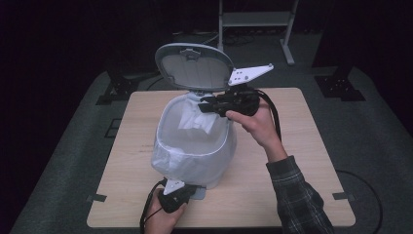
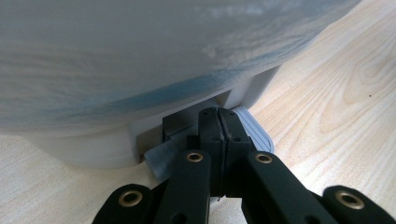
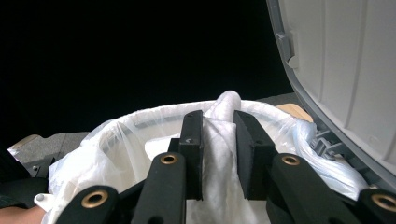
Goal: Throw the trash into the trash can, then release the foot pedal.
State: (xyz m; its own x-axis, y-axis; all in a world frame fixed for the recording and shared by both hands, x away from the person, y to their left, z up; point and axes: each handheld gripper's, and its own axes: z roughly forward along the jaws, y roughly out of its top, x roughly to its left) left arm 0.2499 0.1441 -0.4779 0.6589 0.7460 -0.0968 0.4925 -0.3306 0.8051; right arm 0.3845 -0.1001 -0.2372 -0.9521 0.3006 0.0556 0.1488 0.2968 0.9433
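Crumpled white tissue sits between the right gripper's two flat black rubber-faced jaws, which stand slightly spread; whether the pads press on the soft wad cannot be told. The wad bulges above the jaw tips in a rounded, wrinkled fold. Around it lies the thin, glossy, translucent bin liner, folded over the round rim of the pedal bin. At two o'clock from those jaws rises the bin's lid, smooth pale-grey moulded plastic, ribbed on its inner face, tipped up on a grey hinge.

In the high view the right gripper reaches over the bin's far rim at about one o'clock of the opening, with more tissue lying pale and creased inside the liner. The bin stands near the middle of the light wood-grain table.

At the bin's six o'clock foot, the left gripper has its jaws pressed flat together, resting on the ridged grey plastic pedal that juts from the white base.
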